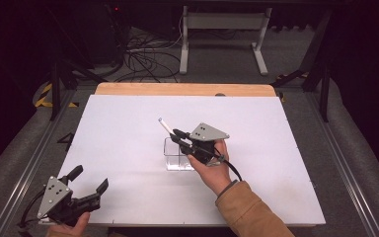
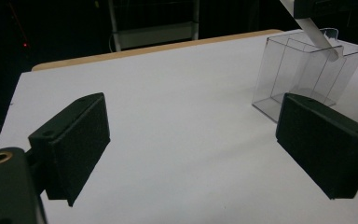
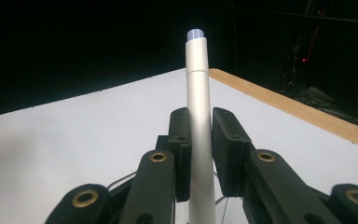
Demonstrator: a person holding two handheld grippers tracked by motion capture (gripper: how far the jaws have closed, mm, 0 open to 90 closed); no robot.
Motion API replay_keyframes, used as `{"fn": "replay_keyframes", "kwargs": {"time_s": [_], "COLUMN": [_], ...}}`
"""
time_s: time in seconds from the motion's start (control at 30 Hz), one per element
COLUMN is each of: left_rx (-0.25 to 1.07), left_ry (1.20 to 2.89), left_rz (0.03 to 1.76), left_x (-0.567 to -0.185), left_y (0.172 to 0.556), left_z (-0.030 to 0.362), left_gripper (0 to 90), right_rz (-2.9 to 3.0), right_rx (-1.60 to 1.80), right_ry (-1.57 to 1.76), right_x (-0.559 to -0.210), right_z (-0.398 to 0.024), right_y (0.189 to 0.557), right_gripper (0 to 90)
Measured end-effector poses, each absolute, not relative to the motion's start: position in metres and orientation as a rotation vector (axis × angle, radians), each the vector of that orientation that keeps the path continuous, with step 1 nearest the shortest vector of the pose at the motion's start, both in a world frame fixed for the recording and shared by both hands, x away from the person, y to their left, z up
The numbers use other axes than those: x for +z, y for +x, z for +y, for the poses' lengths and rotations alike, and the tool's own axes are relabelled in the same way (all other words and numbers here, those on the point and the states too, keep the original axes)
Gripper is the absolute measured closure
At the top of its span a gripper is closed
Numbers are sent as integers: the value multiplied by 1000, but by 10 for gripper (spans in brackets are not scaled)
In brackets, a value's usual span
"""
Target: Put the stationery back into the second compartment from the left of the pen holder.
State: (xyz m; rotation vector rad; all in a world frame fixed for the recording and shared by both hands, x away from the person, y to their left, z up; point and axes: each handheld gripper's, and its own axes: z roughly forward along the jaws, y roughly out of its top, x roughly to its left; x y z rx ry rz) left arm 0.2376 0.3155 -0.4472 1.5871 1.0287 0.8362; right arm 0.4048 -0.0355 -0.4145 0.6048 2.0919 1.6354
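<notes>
From the high view, the right tool (image 1: 176,136) is clamped on a slim white pen (image 1: 166,126), holding it tilted over the clear plastic box (image 1: 173,159) that sits near the middle of the white desk (image 1: 128,143). The pen's upper end points up and away toward the far left, so its lower end seems aimed into the box, most likely to drop it in. The left tool (image 1: 90,178) rests at the desk's near left corner, jaws wide apart and empty, well apart from the box, probably kept clear of the work.

In the left gripper view, the box (image 2: 303,74) turns out to have an inner divider, and the pen (image 2: 314,35) slants down to its open top, its tip at the rim. The left tool's two pads stand far apart with bare desk between them.

In the right gripper view, the jaws pinch the pen (image 3: 199,116) mid-shaft, with its capped end rising beyond them; the firm grip keeps it steady for aiming.
</notes>
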Motion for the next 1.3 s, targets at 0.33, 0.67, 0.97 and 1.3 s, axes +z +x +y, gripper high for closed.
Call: {"fn": "replay_keyframes", "kwargs": {"time_s": [0.33, 0.67, 0.97, 1.3], "left_rx": [836, 836, 836, 835], "left_ry": [1591, 1595, 1592, 1595], "left_rz": [1027, 1025, 1024, 1020], "left_x": [-447, -447, -447, -447], "left_y": [238, 238, 238, 239], "left_z": [316, 315, 315, 314], "left_gripper": [106, 106, 106, 105], "right_rz": [2091, 2100, 2057, 2031], "right_rx": [1625, 1597, 1583, 1585], "right_ry": [626, 651, 678, 654], "right_x": [-416, -416, -410, -384], "right_z": [-43, -50, -57, -72], "right_y": [400, 396, 396, 389], "right_gripper": [784, 785, 454, 327]}}
